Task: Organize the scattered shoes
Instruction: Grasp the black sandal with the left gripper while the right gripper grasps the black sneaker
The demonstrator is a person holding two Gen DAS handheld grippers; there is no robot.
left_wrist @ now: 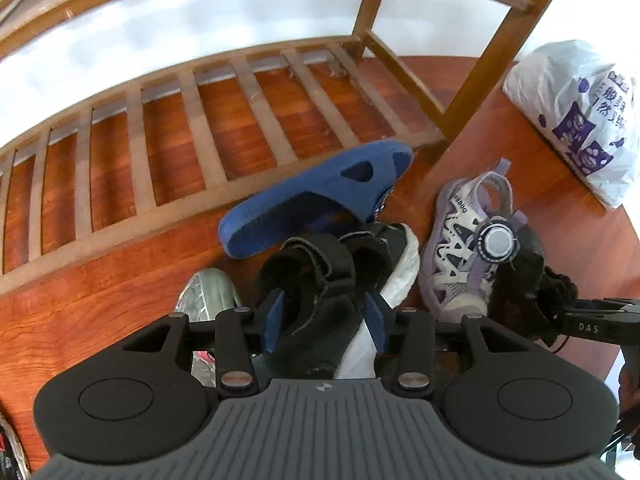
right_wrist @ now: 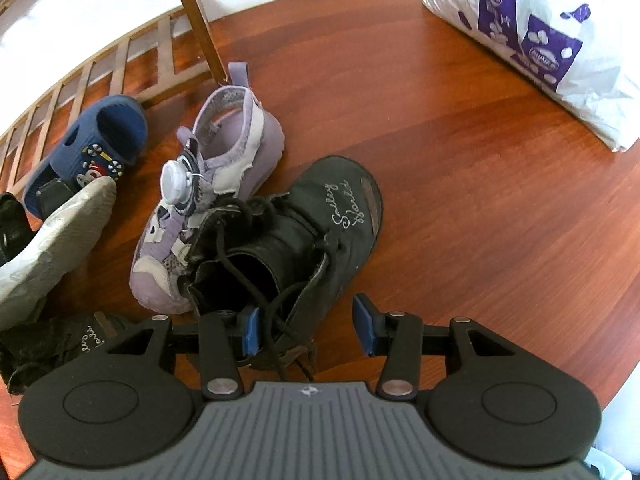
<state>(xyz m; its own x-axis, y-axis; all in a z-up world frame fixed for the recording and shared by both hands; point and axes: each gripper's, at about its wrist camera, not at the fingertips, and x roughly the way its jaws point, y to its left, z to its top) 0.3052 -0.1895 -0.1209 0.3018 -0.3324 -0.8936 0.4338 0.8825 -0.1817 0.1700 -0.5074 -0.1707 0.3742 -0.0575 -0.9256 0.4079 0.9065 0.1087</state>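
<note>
The left gripper (left_wrist: pixel 325 322) pinches a black strapped sandal (left_wrist: pixel 320 280) with a white sole, centre frame. The right gripper (right_wrist: pixel 308 330), jaws spread, straddles a black laced boot (right_wrist: pixel 288 248) with silver script. Beside them lie one blue slide (left_wrist: pixel 320 192), one lilac sandal (right_wrist: pixel 208 184), a second black boot (right_wrist: pixel 52 344) lower left, before one wooden rack (left_wrist: pixel 160 140).

The reddish-brown wood floor (right_wrist: pixel 460 168) looks smooth and glossy. The black lace-up leather boot (right_wrist: pixel 320 232) is matt and creased; the blue moulded slipper (left_wrist: pixel 316 196) seems rubbery foam. The crinkled white plastic bag (right_wrist: pixel 560 40) shines. The slatted wooden rack (left_wrist: pixel 168 140) looks unvarnished.
</note>
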